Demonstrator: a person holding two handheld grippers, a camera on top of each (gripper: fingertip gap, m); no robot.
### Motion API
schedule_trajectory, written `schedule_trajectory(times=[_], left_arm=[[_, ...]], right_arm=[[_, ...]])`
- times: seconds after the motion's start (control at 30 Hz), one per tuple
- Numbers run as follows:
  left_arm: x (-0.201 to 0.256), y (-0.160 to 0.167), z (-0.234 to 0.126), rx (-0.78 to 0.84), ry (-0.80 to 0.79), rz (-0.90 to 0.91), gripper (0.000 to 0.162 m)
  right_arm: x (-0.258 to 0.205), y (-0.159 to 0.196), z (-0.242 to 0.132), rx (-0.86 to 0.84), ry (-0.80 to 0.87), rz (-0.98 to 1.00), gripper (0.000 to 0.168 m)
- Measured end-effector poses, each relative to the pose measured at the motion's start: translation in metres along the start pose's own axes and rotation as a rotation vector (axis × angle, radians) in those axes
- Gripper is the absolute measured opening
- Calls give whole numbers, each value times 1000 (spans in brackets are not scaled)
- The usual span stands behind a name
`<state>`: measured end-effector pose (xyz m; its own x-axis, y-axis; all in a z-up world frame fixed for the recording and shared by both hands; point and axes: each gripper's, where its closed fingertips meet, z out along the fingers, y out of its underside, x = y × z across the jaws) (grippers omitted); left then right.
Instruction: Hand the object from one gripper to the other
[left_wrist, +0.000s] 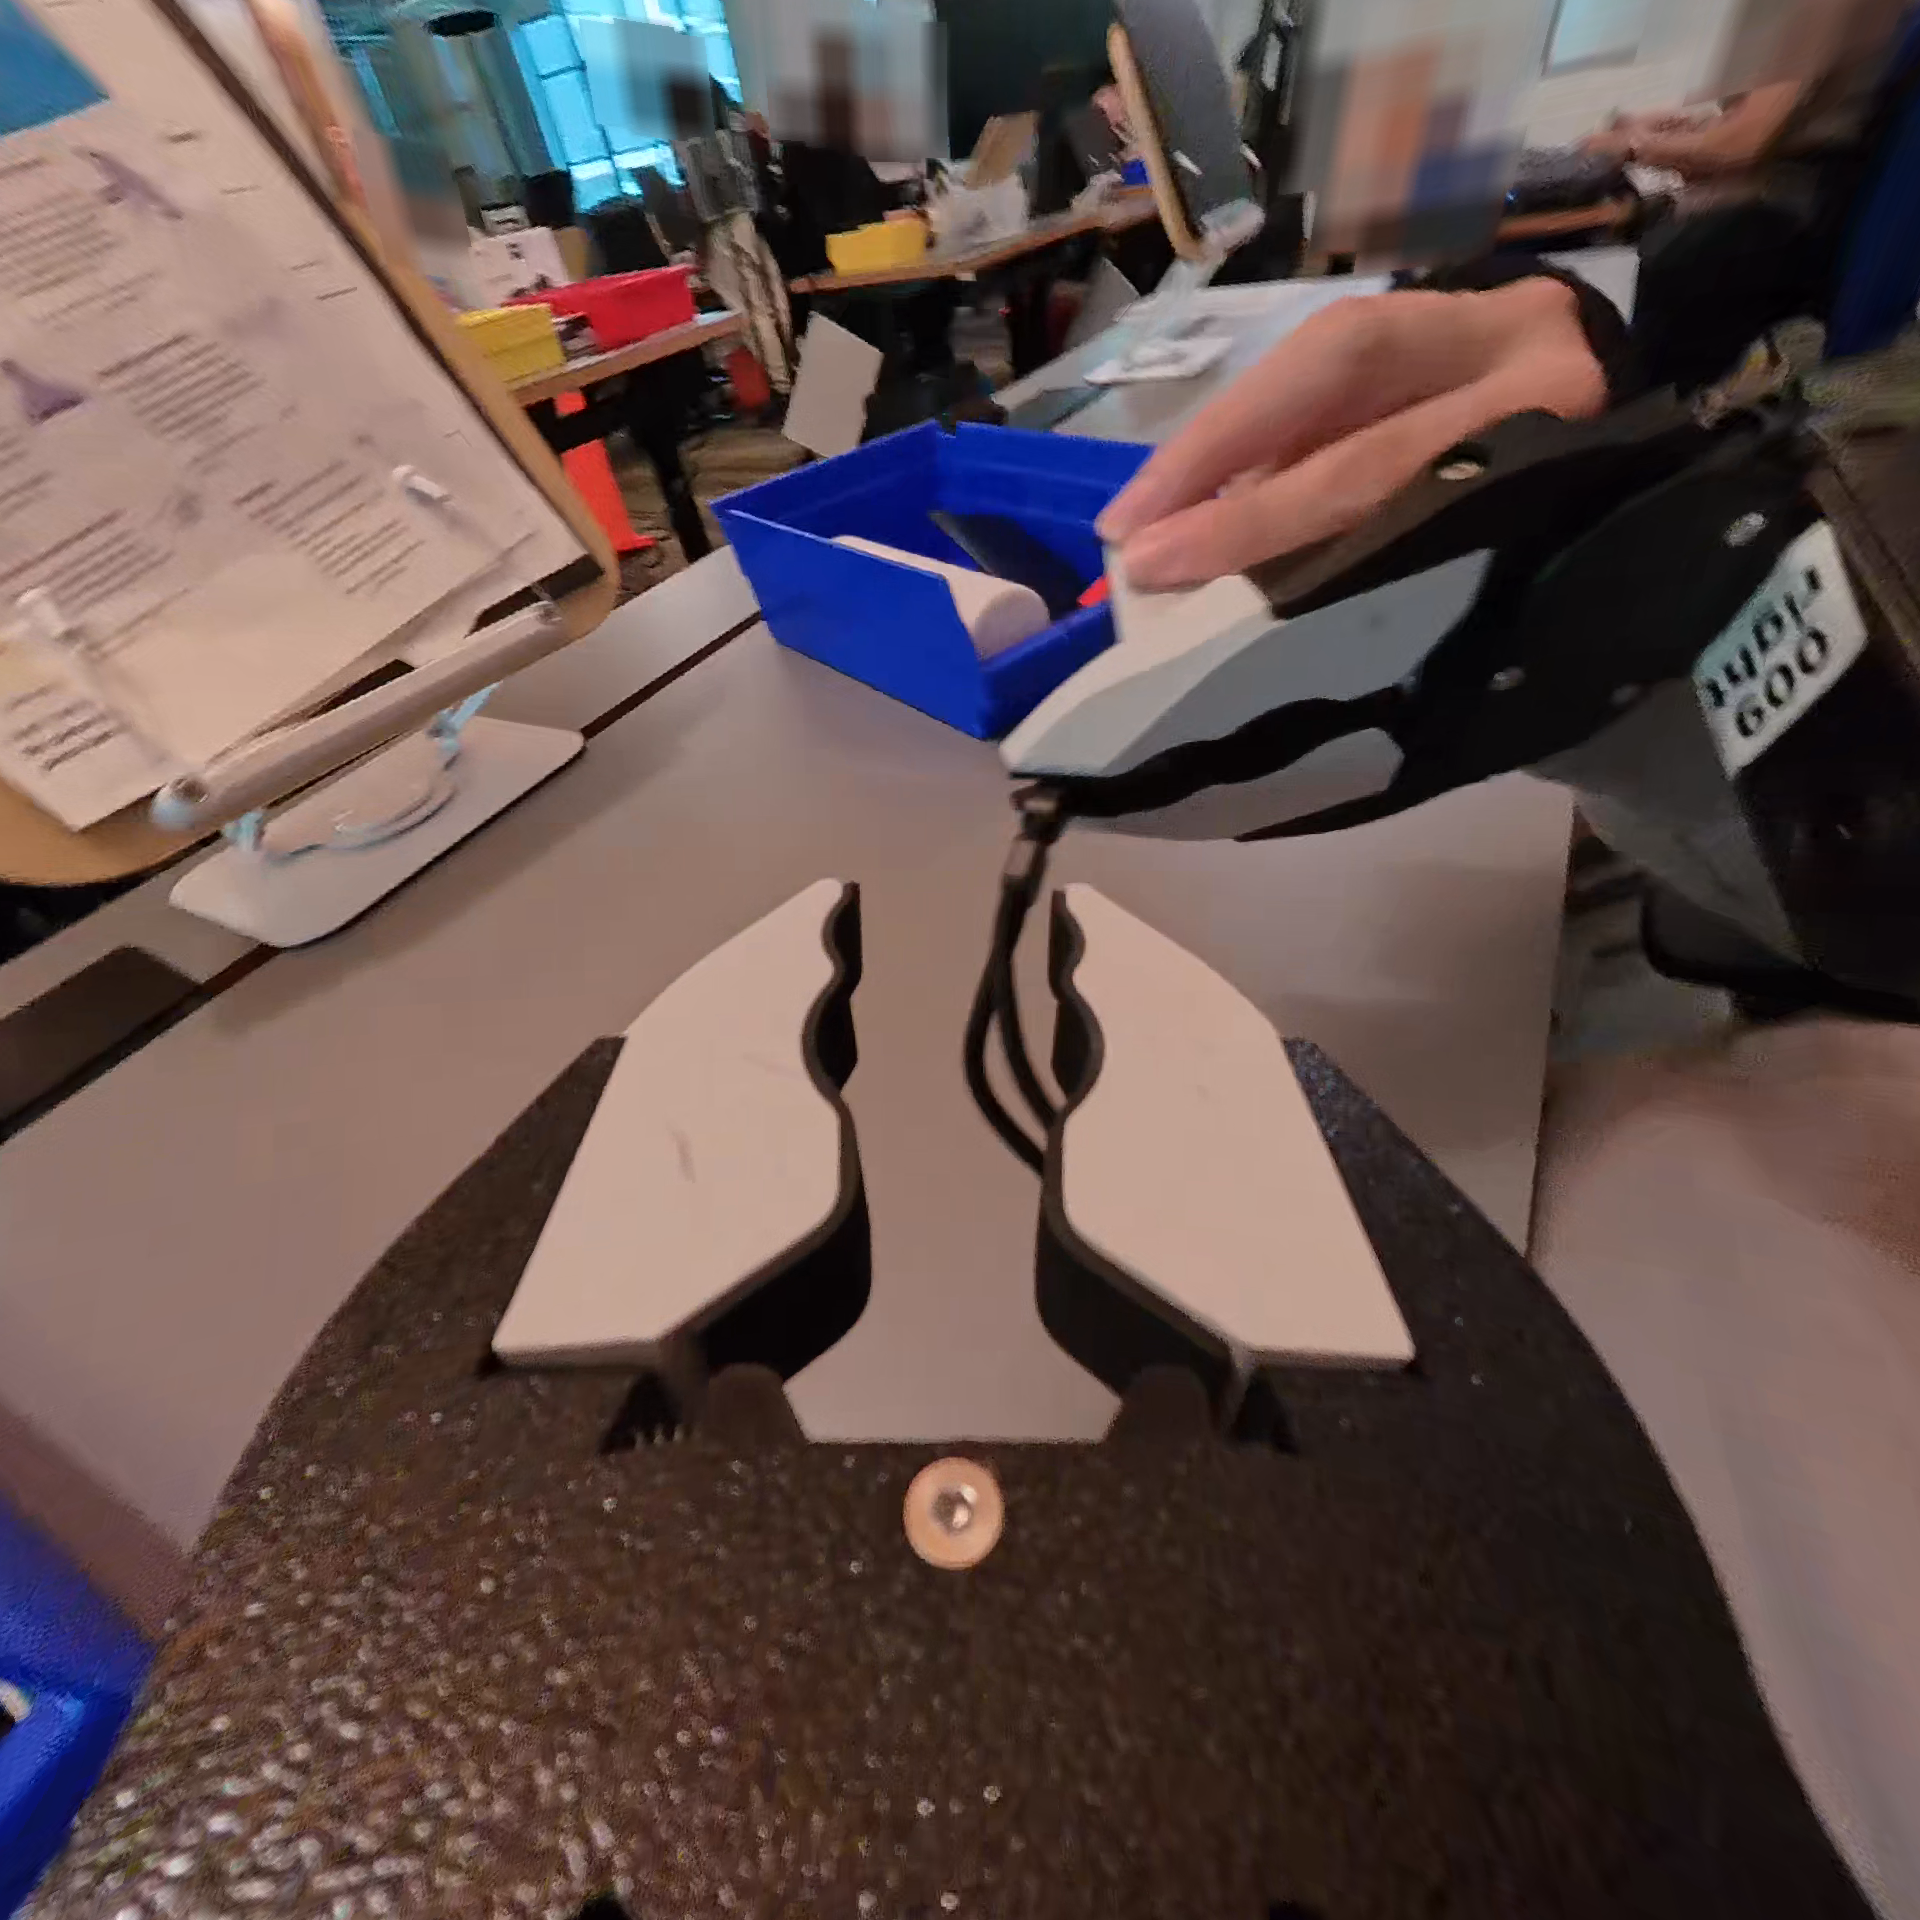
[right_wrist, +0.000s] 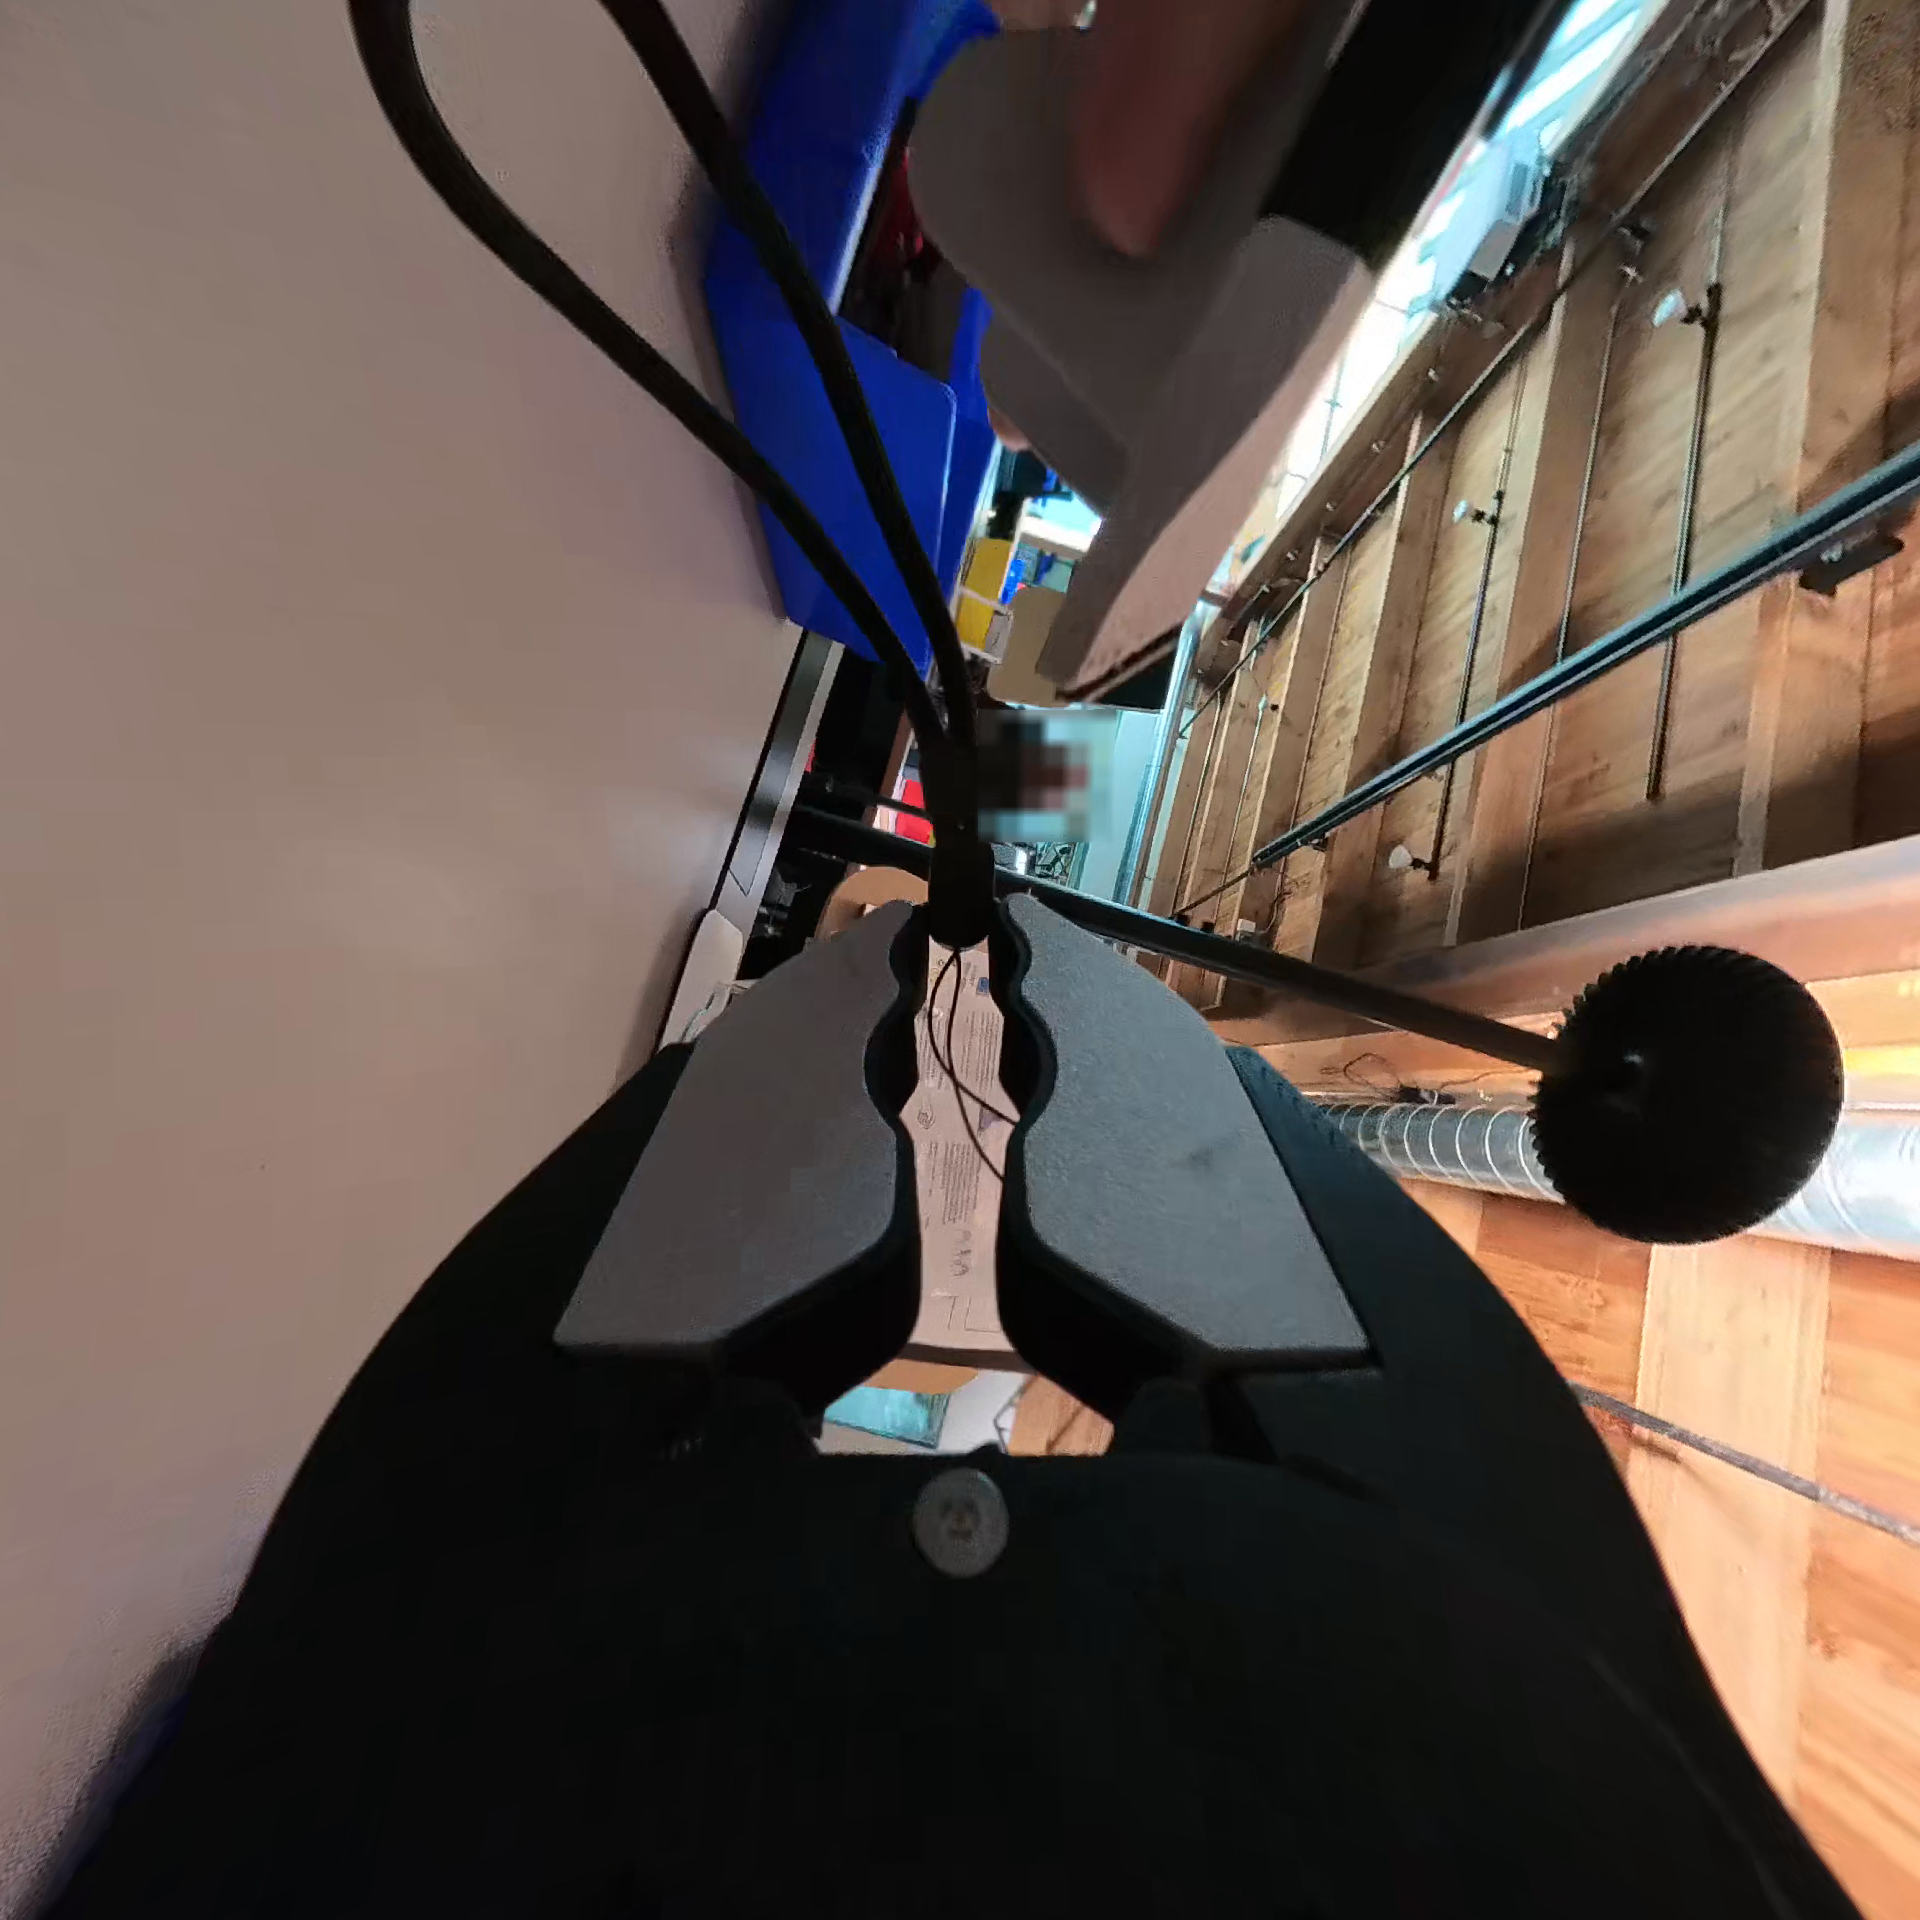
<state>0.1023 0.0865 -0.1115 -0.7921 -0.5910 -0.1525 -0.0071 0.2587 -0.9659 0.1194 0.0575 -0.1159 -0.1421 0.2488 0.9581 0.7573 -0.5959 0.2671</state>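
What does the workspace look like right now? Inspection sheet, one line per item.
Surface: grey table, bare near the grippers.
Job's things: black cord loop, hanging between the left gripper's fingers, apparently untouched by them.
Clutter: blue bin holding a white roll; document stand at left with papers.
Grippers: right gripper shut on the cord loop's clasp end; left gripper open around the loop.
Cables: nothing seen apart from the cord loop.
Surroundings: red and yellow bins on desks behind; a hand on the right gripper.
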Motion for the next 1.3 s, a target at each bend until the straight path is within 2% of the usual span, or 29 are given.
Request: schedule_trajectory(times=[0.2,0.23,0.27,0.37,0.4,0.5,0.6,0.67,0.73,0.83,0.93,1.0,1.17,1.3], left_arm=[[19,23,11,-171,39,114,27],[19,26,13,-188,34,128,23],[19,29,14,-208,33,137,8],[16,28,16,-202,22,105,5],[13,25,15,-177,10,82,5],[-3,12,10,-51,-30,-12,5],[-8,-12,0,171,26,-147,5],[-6,-22,-5,267,91,-219,5],[-2,-26,-6,318,142,-269,5],[10,-30,-4,375,212,-278,5],[21,-33,-1,397,260,-258,5],[25,-32,1,396,272,-246,5],[26,-30,0,383,279,-218,6],[25,-22,3,316,247,-171,9]], right_arm=[[-5,-19,2,32,-26,-56,11],[-5,-22,2,40,-28,-49,11],[-5,-24,2,45,-28,-37,11],[0,-19,4,41,8,69,11],[5,-16,3,47,28,156,13],[27,-6,-3,127,86,519,35],[50,10,-9,220,122,967,50],[53,13,-9,311,52,1280,54],[54,-1,-11,470,-79,1521,46],[59,-13,-13,611,-152,1699,33],[59,-27,-16,687,-220,1720,25],[55,-29,-13,660,-221,1669,10],[55,-33,-15,651,-188,1536,7],[52,-30,-12,550,-164,1433,7]])
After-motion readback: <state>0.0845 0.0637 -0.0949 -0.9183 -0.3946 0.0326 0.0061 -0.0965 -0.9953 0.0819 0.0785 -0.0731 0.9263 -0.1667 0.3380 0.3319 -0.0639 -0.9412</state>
